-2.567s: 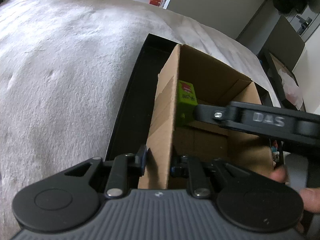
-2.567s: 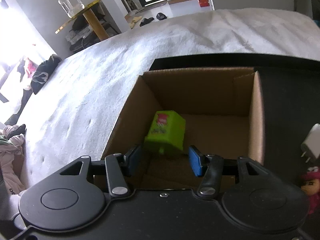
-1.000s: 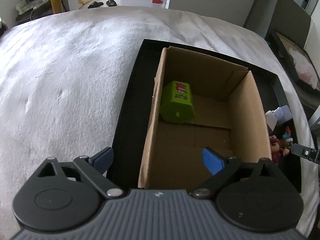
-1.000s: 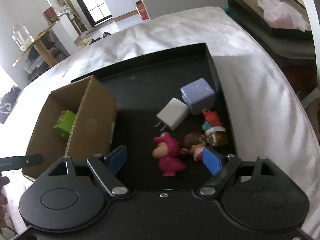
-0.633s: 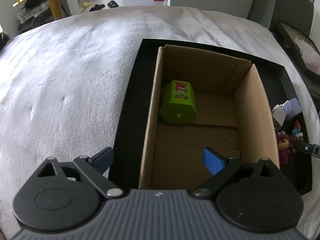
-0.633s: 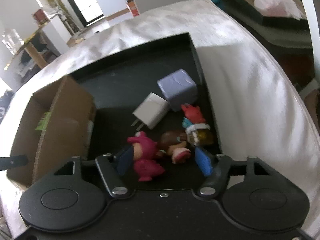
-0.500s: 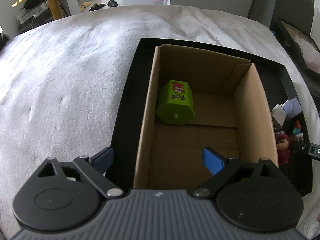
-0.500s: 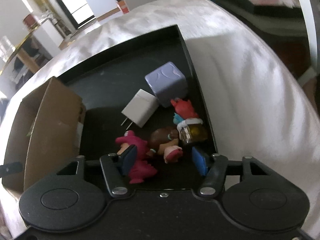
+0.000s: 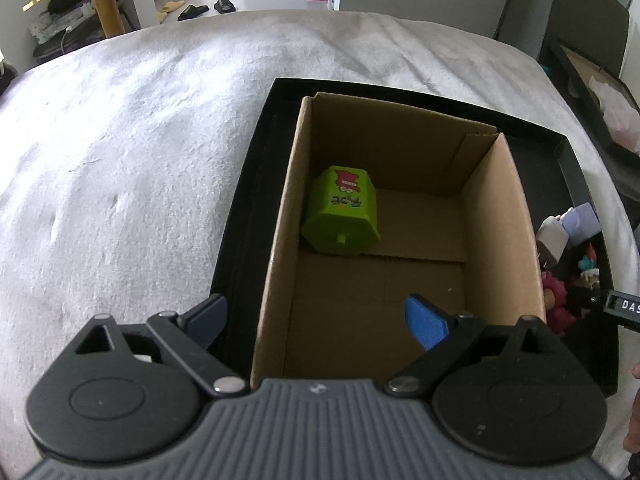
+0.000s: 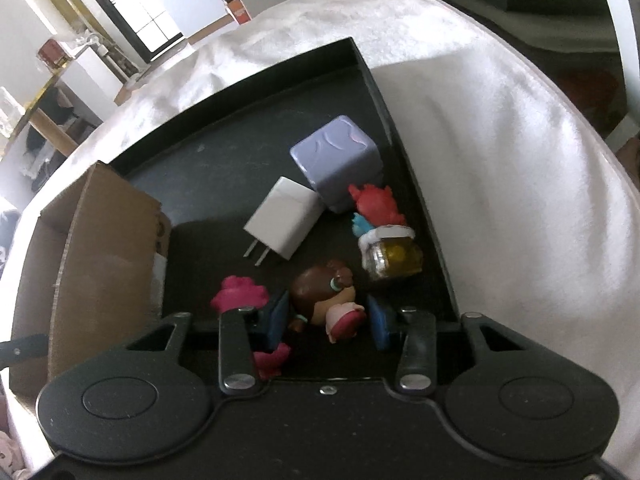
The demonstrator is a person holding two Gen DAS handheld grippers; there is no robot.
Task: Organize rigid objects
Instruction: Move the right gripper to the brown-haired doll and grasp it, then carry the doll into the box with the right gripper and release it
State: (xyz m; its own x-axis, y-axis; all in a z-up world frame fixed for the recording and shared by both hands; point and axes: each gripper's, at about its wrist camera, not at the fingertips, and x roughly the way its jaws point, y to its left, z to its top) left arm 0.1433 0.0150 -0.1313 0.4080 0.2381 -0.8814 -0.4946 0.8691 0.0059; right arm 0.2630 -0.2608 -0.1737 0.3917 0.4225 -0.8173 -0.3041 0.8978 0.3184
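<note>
My right gripper (image 10: 327, 320) has just been closing around the brown-haired doll (image 10: 326, 300) on the black tray (image 10: 408, 168); I cannot tell if both pads press yet. It looks light, hard, bumpy; its round head seems best to pinch. My left gripper (image 9: 316, 320) gapes wide, holding nothing, over the box (image 9: 496, 240).

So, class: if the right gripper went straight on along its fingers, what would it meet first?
Probably the brown-haired doll, lying on the black tray between the fingers of the right gripper, which have just been closing; contact is unclear.
</note>
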